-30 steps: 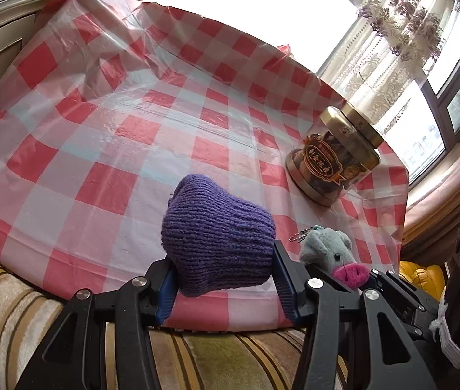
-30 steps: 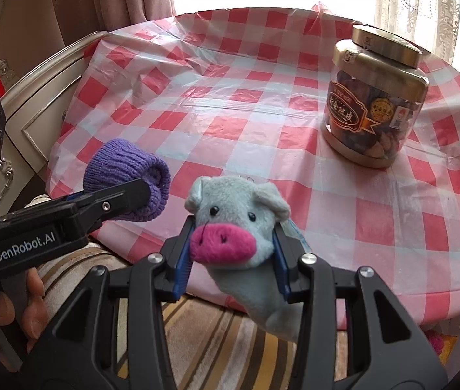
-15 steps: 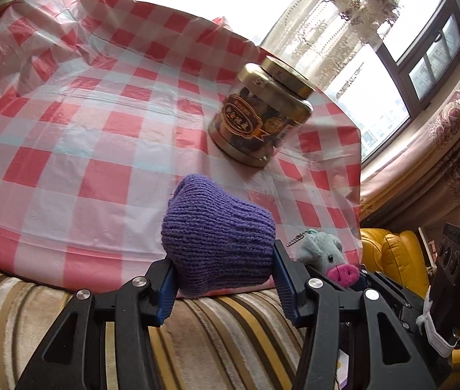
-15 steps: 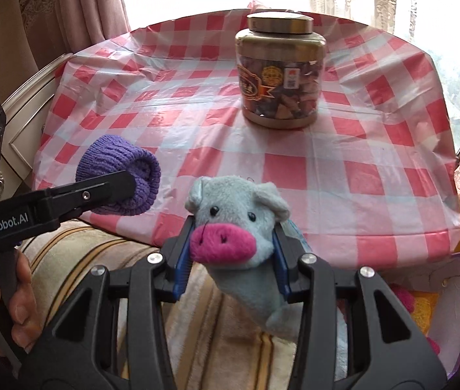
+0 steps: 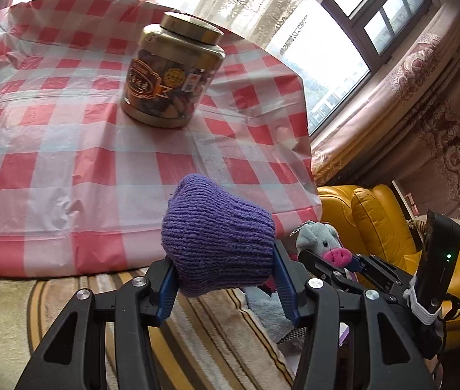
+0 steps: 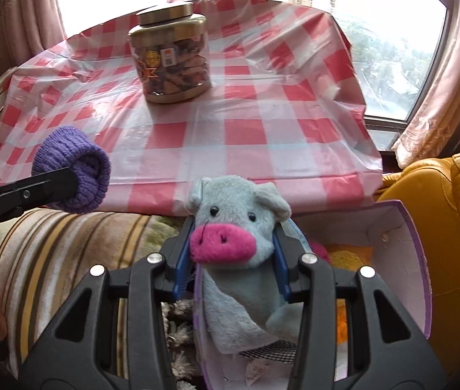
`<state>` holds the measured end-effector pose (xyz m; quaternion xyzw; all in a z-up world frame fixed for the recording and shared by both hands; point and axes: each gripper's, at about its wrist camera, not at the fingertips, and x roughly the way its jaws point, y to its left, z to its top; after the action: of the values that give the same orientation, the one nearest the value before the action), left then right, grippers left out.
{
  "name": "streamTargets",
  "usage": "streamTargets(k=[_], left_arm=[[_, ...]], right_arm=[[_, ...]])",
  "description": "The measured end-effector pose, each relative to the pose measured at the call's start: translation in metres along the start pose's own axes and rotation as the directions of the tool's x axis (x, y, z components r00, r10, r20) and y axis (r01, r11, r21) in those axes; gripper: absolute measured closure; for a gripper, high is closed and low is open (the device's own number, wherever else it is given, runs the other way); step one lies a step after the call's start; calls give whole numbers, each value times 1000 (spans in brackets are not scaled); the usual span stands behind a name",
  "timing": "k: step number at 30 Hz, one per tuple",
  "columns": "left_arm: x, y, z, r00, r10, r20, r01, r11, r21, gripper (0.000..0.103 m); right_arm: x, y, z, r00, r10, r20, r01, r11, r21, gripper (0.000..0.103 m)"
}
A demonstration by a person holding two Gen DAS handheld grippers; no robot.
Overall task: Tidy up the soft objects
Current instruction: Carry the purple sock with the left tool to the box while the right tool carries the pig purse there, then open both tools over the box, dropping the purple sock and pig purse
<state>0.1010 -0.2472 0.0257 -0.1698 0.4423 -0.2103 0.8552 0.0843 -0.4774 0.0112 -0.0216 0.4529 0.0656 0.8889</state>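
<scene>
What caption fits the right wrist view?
Right gripper fingers clamp a grey plush pig above an open purple box.

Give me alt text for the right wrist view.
The right gripper clamps a grey plush pig above an open purple box. At left, the left gripper holds a purple knit item; a jar stands on the checked tablecloth.

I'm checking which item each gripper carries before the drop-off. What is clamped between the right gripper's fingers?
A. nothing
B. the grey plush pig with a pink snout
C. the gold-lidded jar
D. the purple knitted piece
B: in the right wrist view the right gripper has its blue pads pressed on the head of the grey plush pig; the purple knitted piece sits in the left gripper.
</scene>
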Motion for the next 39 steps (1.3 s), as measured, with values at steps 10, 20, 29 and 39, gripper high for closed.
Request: streamTargets(k=[10, 20, 29, 39], left_arm=[[33, -53, -8, 996, -47, -79, 54, 995, 89, 49], [59, -113, -24, 983, -107, -146, 135, 971, 199, 47], [80, -129, -41, 971, -95, -221, 138, 972, 191, 19], [25, -109, -92, 962, -104, -253, 137, 984, 117, 19]], right_arm=[[-12, -55, -16, 986, -168, -14, 168, 982, 89, 56], [-30, -96, -23, 958, -288, -5, 284, 945, 164, 50], [-50, -112, -37, 943, -332, -16, 328, 921, 211, 25], [-86, -72, -102, 957, -284, -58, 289, 933, 212, 23]])
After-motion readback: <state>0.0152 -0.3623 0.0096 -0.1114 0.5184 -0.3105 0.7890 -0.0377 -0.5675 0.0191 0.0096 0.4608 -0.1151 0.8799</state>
